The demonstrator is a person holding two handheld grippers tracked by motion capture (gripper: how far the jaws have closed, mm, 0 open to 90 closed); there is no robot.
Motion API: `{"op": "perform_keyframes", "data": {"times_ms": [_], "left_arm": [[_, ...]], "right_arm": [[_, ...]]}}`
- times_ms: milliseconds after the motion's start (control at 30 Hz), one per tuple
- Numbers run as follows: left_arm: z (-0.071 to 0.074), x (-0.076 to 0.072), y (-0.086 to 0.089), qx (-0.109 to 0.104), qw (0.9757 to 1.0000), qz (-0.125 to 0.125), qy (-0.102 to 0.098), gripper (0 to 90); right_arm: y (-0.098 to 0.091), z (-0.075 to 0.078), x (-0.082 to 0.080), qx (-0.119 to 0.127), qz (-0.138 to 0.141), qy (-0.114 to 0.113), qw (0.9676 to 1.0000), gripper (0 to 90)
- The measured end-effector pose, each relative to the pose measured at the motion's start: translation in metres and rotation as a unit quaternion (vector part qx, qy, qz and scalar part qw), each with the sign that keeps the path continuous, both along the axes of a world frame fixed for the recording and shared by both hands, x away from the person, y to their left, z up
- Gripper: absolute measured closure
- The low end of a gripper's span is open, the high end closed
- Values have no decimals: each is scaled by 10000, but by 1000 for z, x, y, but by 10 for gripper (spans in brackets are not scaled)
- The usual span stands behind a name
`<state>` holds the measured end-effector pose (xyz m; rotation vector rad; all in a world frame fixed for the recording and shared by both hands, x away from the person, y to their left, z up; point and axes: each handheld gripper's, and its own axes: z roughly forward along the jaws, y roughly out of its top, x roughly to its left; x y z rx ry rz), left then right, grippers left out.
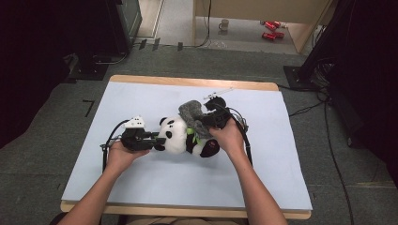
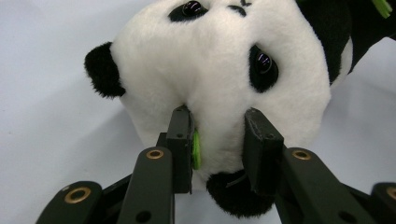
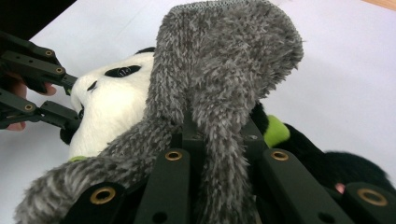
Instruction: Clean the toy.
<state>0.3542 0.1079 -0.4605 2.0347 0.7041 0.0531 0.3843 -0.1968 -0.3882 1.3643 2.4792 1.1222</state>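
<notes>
The black-and-white plush panda (image 1: 185, 136) lies mid-bench (image 1: 141, 183), its head clamped in your left gripper (image 1: 157, 138); your right gripper (image 1: 206, 118) pinches the fuzzy grey knitted scarf (image 1: 191, 111) over its neck, wrapping not yet done

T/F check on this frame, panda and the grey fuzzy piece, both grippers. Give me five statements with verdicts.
1. The left gripper grips the panda by its head. True.
2. The right gripper is open with nothing between its jaws. False: it is shut on the grey fuzzy piece.
3. The panda lies on the light blue mat. True.
4. The grey fuzzy piece lies flat on the mat far from the panda. False: it is held up right at the panda, over its body.
5. The panda is all white. False: it has black ears, eye patches and limbs, plus green bits.
</notes>
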Motion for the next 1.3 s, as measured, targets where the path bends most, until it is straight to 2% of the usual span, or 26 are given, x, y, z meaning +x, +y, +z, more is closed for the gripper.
{"op": "perform_keyframes", "data": {"times_ms": [300,400,467,633,667,700,733,867,1000,1033,1100,1133,1167,1200,1300], "left_arm": [[0,1,1,-21,10000,18,48,674],[0,1,1,-48,10000,17,46,673],[-1,1,1,-63,10000,16,43,673],[-1,1,1,-49,10000,19,44,674],[-1,1,1,-49,10000,15,37,673],[-1,1,1,-49,10000,15,37,674],[-2,0,2,-59,10000,19,26,673],[-2,0,1,-69,10000,29,14,673],[-2,0,1,-69,10000,21,12,673],[-2,0,1,-69,10000,21,12,673],[-2,0,2,-61,10000,7,11,673],[-2,0,2,-44,10000,-2,15,673],[-2,0,2,-44,10000,-2,15,672],[-2,0,2,-19,10000,4,30,672],[-2,0,1,-37,10000,30,60,673]], "right_arm": [[-17,1,-5,55,-222,15,9997,791],[-32,-2,-9,15,-331,72,9994,794],[-35,-2,-9,-14,-356,88,9993,795],[-39,7,-11,12,-415,23,9991,796],[-37,14,-12,16,-438,-81,9990,796],[-37,14,-12,16,-438,-81,9990,796],[-35,21,-12,130,-429,-157,9989,796],[-28,29,-6,404,-384,-193,9983,796],[-9,28,0,612,-177,-78,9979,796],[-9,28,0,612,-177,-78,9979,796],[3,22,2,603,15,44,9982,796],[12,12,5,451,174,213,9986,795],[12,12,5,451,174,213,9986,795],[17,2,7,242,224,348,9989,793],[16,-5,8,189,203,283,9992,792]]}}
